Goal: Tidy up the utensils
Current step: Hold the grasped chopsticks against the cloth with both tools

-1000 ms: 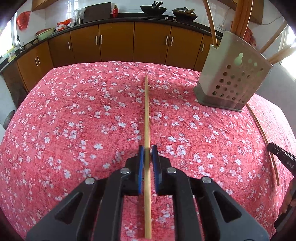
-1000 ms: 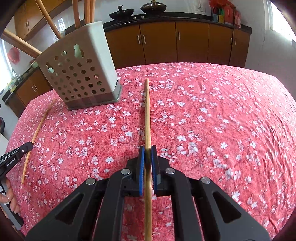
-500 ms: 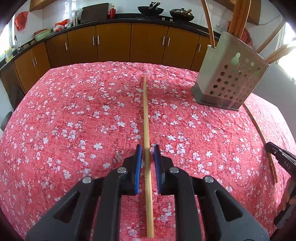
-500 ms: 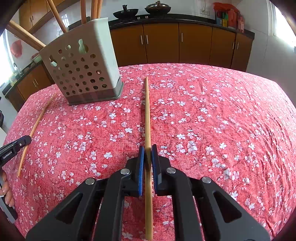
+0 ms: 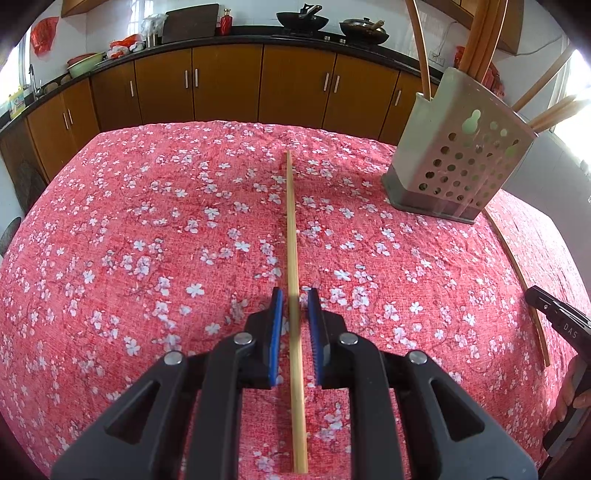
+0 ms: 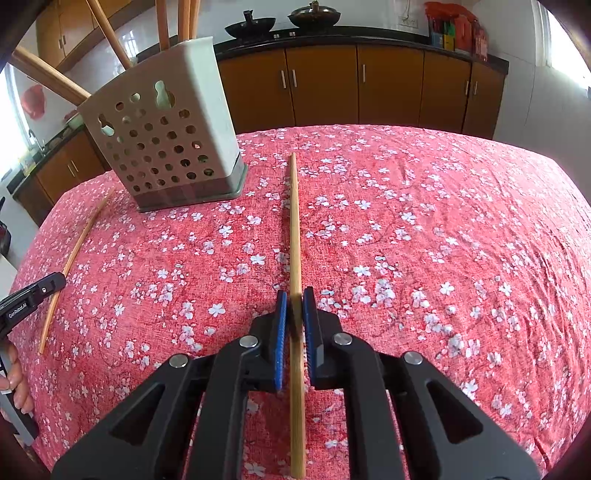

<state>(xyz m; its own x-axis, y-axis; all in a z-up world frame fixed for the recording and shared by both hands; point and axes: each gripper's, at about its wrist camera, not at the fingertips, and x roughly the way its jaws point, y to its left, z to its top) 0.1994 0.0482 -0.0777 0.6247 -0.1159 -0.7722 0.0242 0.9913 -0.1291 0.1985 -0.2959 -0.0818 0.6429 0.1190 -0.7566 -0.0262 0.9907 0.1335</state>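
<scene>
Two wooden chopsticks lie on the red flowered tablecloth (image 5: 147, 240). One chopstick (image 5: 293, 240) runs straight ahead between the blue pads of my left gripper (image 5: 294, 295), with a narrow gap on each side, so the jaws stand slightly open around it. My right gripper (image 6: 293, 295) is shut on the other chopstick (image 6: 294, 221). A grey perforated utensil holder (image 5: 454, 173) (image 6: 170, 147) stands between them at the back, with several wooden sticks in it. In each view the other gripper's tip (image 5: 532, 293) (image 6: 59, 280) shows beside its chopstick (image 5: 517, 273) (image 6: 79, 243).
Brown kitchen cabinets (image 5: 229, 88) and a dark counter with woks (image 5: 303, 16) run behind the table. The cloth falls away at the far and side edges. A person's fingers (image 6: 14, 384) hold the left gripper's handle at the picture's left edge.
The left gripper's pads, tight on the chopstick a second ago, have parted a little, leaving it loose between them. The right gripper keeps its grip.
</scene>
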